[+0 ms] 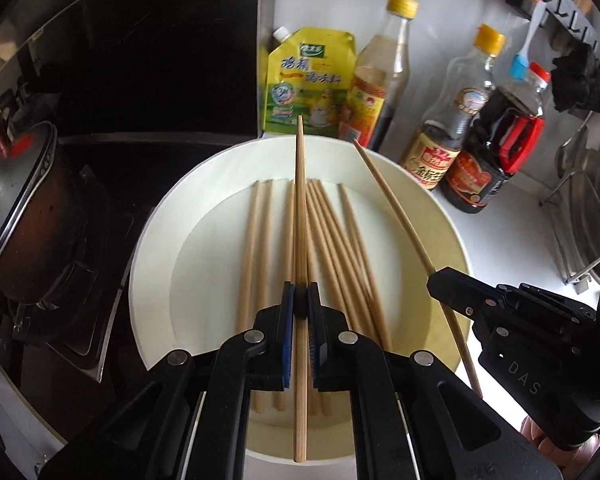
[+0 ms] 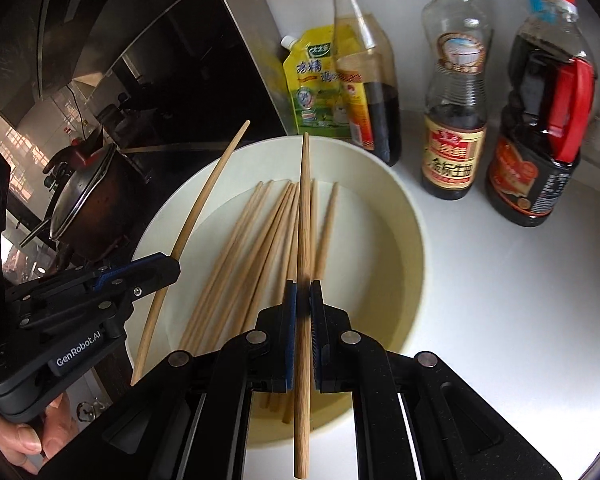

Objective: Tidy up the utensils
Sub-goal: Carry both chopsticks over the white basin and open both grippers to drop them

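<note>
Each gripper, left (image 1: 300,296) and right (image 2: 303,294), pinches one chopstick (image 1: 300,216) above the plate (image 1: 160,224), tips toward twelve o'clock. Thin round sticks may pivot or slip, dropping onto the loose chopsticks (image 2: 236,256) below.

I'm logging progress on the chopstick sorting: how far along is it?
Nothing shows as sorted yet. In hand: the left tool grips one bamboo chopstick, and the right tool grips another bamboo chopstick, both above the round white plate. Left: the loose wooden chopsticks lying on that plate.
</note>
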`<state>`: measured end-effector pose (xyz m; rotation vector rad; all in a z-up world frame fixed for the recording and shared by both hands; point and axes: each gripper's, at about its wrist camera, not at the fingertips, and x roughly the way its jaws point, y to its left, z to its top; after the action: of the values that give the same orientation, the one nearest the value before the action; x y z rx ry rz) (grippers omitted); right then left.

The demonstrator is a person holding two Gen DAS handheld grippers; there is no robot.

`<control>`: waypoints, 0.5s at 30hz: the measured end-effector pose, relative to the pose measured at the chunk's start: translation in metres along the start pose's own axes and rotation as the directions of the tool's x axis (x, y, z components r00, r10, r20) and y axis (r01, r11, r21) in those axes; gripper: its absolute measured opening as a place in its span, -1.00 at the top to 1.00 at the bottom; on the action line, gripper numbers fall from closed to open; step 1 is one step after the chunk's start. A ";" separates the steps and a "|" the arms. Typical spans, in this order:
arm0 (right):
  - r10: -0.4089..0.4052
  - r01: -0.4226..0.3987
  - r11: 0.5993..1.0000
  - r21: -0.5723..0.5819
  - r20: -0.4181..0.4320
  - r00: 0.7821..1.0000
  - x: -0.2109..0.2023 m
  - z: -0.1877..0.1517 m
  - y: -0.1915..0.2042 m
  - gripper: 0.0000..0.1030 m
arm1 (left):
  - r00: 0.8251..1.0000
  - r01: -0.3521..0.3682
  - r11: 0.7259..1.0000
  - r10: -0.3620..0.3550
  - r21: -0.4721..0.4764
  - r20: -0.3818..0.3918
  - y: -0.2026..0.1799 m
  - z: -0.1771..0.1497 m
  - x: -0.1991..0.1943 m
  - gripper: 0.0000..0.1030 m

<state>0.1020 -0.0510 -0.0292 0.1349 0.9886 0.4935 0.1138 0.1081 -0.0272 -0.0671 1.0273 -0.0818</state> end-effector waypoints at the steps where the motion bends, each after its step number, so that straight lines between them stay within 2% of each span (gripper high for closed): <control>1: -0.001 0.001 1.000 -0.002 -0.012 1.000 0.007 0.002 0.005 0.87 | 1.000 0.005 1.000 -0.005 -0.007 -0.018 0.006 0.000 0.006 0.86; 9: -0.036 0.040 0.998 0.044 -0.088 0.995 0.046 0.003 0.016 0.87 | 0.996 0.004 0.999 -0.007 -0.032 -0.088 0.023 -0.005 0.033 0.86; 13: -0.052 0.057 0.997 0.046 -0.091 0.994 0.048 0.003 0.018 0.87 | 0.994 0.005 0.999 -0.010 -0.039 -0.111 0.029 -0.005 0.038 0.85; 15: -0.053 0.057 0.997 0.050 -0.083 0.995 0.044 0.004 0.018 0.79 | 0.993 0.007 0.999 -0.013 -0.054 -0.121 0.031 -0.005 0.037 0.80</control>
<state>0.1186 -0.0150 -0.0547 0.1346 1.0829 0.4252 0.1301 0.1350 -0.0646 -0.1171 1.1506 -0.0684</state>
